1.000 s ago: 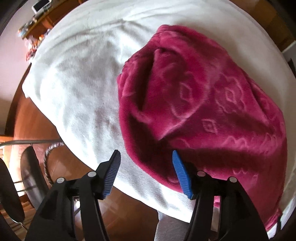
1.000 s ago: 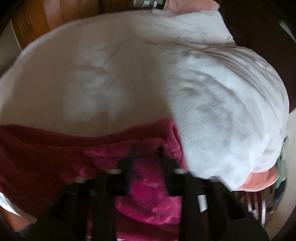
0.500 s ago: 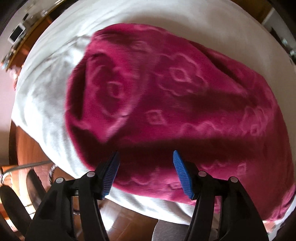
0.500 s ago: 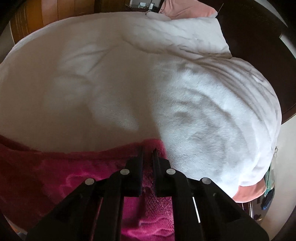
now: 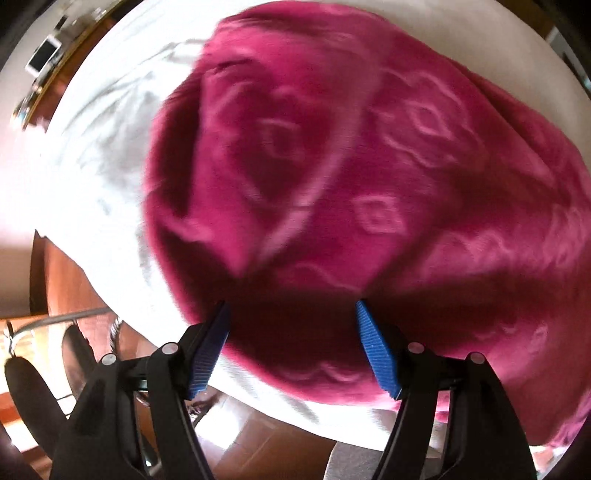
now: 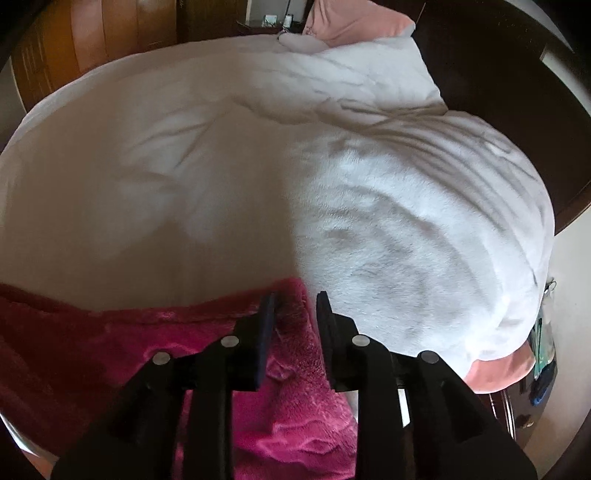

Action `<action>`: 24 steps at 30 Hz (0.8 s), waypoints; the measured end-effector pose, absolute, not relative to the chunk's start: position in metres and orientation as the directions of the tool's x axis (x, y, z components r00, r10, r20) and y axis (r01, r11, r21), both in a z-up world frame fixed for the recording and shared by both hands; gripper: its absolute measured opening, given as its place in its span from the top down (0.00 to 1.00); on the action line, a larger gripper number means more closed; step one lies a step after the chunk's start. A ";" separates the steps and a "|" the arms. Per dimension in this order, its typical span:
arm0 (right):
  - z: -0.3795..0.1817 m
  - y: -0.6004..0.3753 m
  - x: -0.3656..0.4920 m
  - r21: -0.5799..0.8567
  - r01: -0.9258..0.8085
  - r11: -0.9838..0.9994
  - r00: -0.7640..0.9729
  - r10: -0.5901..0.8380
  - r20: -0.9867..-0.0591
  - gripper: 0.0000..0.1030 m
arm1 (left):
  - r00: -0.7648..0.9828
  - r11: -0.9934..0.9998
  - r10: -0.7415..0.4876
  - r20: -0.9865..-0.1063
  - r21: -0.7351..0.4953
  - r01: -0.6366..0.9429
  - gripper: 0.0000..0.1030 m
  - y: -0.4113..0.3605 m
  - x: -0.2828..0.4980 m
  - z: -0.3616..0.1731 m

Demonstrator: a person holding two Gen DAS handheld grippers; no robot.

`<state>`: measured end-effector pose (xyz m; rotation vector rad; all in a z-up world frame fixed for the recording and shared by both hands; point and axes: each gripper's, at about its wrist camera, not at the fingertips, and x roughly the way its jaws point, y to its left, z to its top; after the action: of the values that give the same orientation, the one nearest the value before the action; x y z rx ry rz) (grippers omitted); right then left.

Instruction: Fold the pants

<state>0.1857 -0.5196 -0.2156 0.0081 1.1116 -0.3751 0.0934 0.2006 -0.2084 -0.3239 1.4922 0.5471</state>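
Observation:
Magenta fleece pants [image 5: 369, 184] with a pale raised pattern lie bunched on the white bed cover [image 5: 103, 147]. My left gripper [image 5: 291, 306] points straight down over their near edge. Its blue pads [image 5: 373, 343] stand wide apart and are still opening, with the fabric below and between them but not pinched. In the right wrist view a corner of the pants [image 6: 110, 350] lies at the lower left. My right gripper [image 6: 297, 295] is at that corner with its jaws opening; the fabric shows in the narrow gap and no pad presses on it.
The white bed cover [image 6: 221, 166] stretches far beyond the pants. A pink pillow [image 6: 351, 22] and a dark headboard [image 6: 498, 74] are at the back right. Wooden floor [image 5: 258, 435] and a dark chair [image 5: 33, 398] lie past the bed's near edge.
The left gripper has moved from beside the pants to over their near edge, and its jaws have widened. The right gripper, earlier shut on the pants corner, has parted its jaws and risen slightly.

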 end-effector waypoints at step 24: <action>-0.203 -0.356 0.160 -0.095 0.309 0.946 0.350 -0.206 -0.914 0.65 | -0.045 0.764 0.172 -0.984 0.163 -0.625 0.31 0.361 0.121 -0.231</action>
<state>0.1599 -0.3562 -0.2030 0.0996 1.1674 -0.3339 0.1212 0.3606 -0.2309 -0.3870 1.4853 0.6714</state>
